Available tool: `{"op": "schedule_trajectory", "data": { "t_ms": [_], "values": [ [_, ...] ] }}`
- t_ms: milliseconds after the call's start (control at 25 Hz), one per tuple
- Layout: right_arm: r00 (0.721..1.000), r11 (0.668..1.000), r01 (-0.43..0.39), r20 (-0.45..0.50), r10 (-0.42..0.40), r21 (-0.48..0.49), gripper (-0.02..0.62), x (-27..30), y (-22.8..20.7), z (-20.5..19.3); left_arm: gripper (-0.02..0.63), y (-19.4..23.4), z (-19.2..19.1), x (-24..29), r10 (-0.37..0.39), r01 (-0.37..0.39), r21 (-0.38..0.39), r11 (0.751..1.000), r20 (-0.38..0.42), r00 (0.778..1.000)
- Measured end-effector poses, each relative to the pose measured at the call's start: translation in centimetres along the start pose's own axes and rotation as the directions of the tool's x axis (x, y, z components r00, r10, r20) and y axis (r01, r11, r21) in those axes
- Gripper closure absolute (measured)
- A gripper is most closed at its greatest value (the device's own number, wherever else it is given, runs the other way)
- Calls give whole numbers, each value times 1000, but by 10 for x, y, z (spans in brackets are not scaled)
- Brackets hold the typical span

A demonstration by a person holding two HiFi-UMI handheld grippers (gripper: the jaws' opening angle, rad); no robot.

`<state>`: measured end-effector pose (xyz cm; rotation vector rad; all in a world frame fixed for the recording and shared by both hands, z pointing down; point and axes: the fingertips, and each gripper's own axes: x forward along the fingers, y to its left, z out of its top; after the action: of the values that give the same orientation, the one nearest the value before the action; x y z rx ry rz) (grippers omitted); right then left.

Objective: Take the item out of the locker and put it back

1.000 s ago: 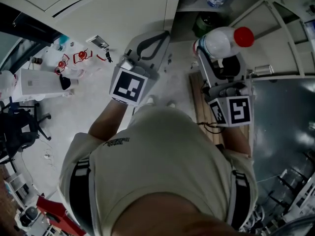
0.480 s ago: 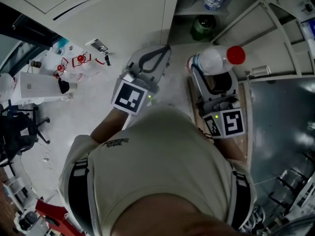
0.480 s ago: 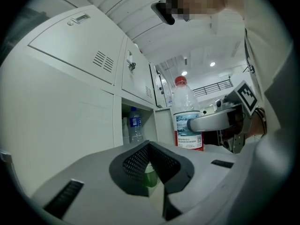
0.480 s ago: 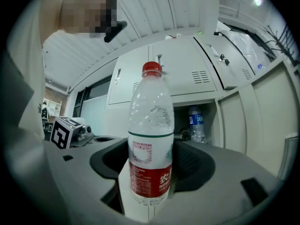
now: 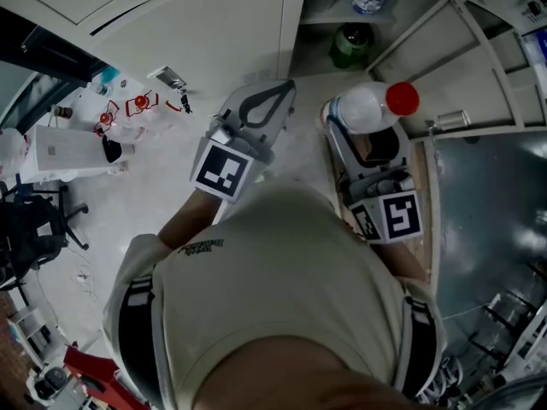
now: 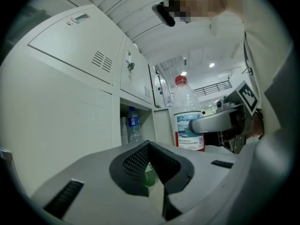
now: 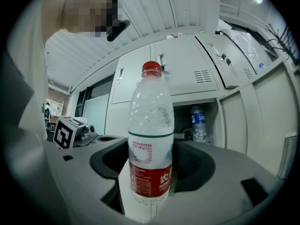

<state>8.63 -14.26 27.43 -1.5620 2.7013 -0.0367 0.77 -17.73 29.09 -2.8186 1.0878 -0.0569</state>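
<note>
Now | right gripper (image 7: 150,170) clamped on bottle (image 7: 151,125), red label, Chinese print | left gripper (image 6: 150,149) closed, empty

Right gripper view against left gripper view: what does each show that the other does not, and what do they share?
Only the right gripper view: both jaws of the right gripper closed on the red-capped bottle, and the marker cube of the other gripper. Only the left gripper view: the left gripper shut and empty, and the right gripper seen side-on. Both: the red-capped bottle, upright, and the open locker compartment with a blue-labelled bottle inside.
</note>
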Motion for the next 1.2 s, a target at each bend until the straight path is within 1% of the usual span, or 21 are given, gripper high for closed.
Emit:
{"op": "schedule_trajectory", "data": {
  "t_ms": [120,320,480,880,1200],
  "values": [
    [1000,1000,-8,7,8,-16,296,-1,1,1,594,3,-5,0,16,-17,-11,1000,-20,1000],
    [1000,1000,-8,8,8,-5,296,1,-1,-1,594,1,-6,1,18,-18,-12,1000,-11,1000],
    [1000,1000,-7,-22,7,9,296,-1,-2,-8,594,2,-10,2,21,-21,-17,1000,-23,1000],
    [999,1000,-3,-45,3,0,296,-2,-9,-12,594,-3,-14,0,18,-18,-23,1000,-37,999],
    [998,1000,-21,-66,21,3,296,-1,-8,-16,594,2,-12,-1,40,-41,-22,999,-36,999]
  ]
}}
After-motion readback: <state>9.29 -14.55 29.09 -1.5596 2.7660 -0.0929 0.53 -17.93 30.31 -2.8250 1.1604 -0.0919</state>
